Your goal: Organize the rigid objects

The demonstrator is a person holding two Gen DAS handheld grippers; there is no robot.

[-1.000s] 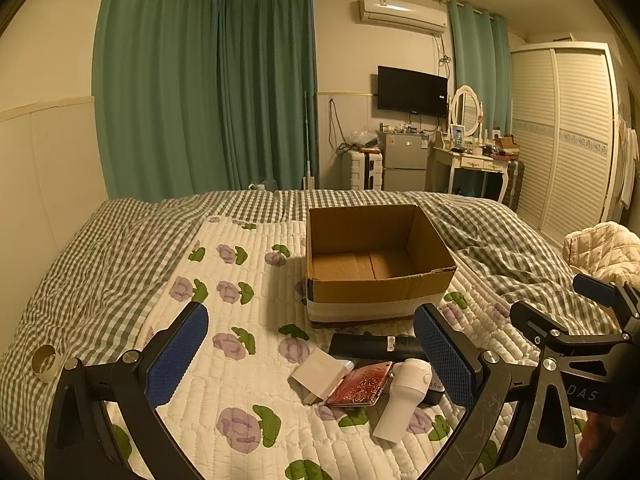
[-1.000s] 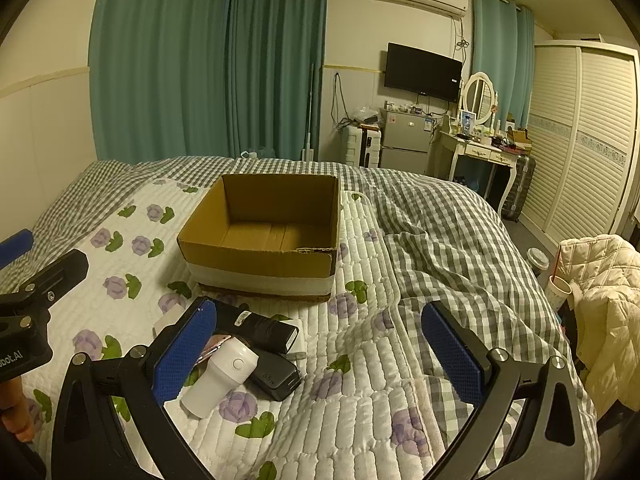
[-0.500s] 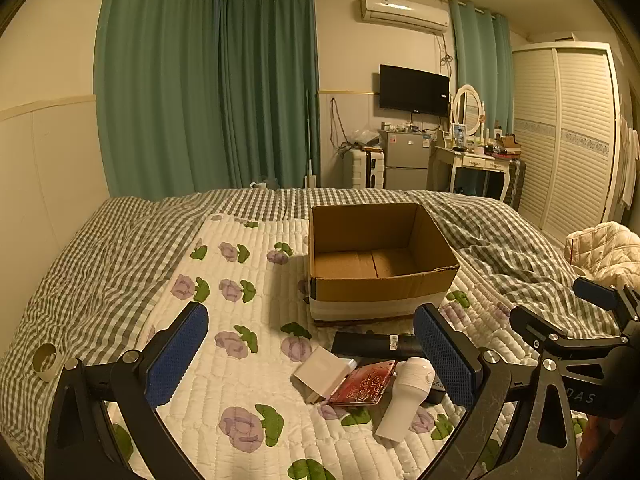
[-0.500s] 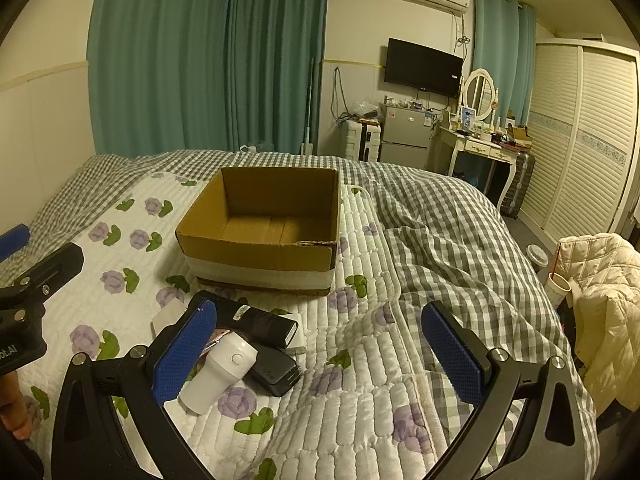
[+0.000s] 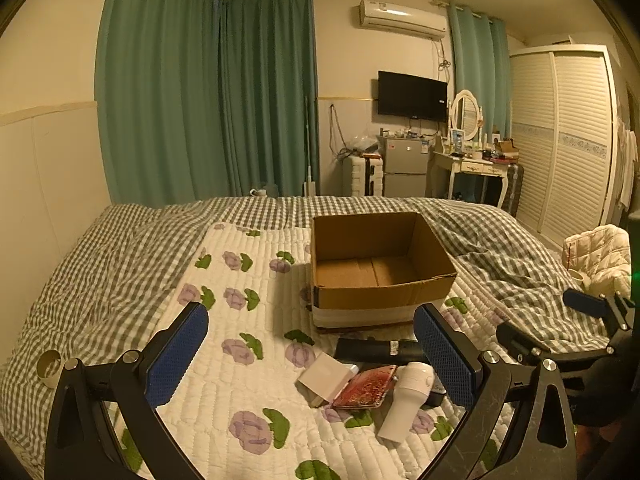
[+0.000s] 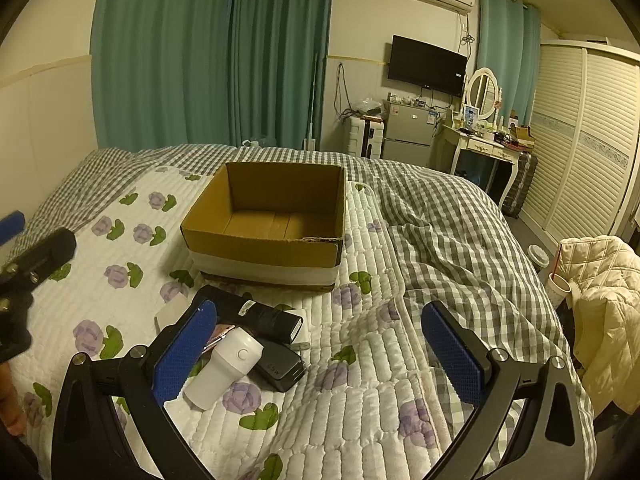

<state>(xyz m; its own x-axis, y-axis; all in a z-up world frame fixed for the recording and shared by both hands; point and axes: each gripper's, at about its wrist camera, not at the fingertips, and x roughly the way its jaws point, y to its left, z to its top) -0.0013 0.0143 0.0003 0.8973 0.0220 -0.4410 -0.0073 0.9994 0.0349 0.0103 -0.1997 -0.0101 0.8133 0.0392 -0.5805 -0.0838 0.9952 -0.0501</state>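
Red case (image 5: 366, 387) partly under white bottle (image 5: 406, 402)

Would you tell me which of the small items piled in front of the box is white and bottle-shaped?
The white bottle-shaped device, lying on its side nearest the camera; the long remote-like bar and power bank are black.

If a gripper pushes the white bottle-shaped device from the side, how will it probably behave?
The white device lies on its side and looks round, so it may roll. Its smooth shell could slip between pads. It leans on the black power bank, which may shift too.
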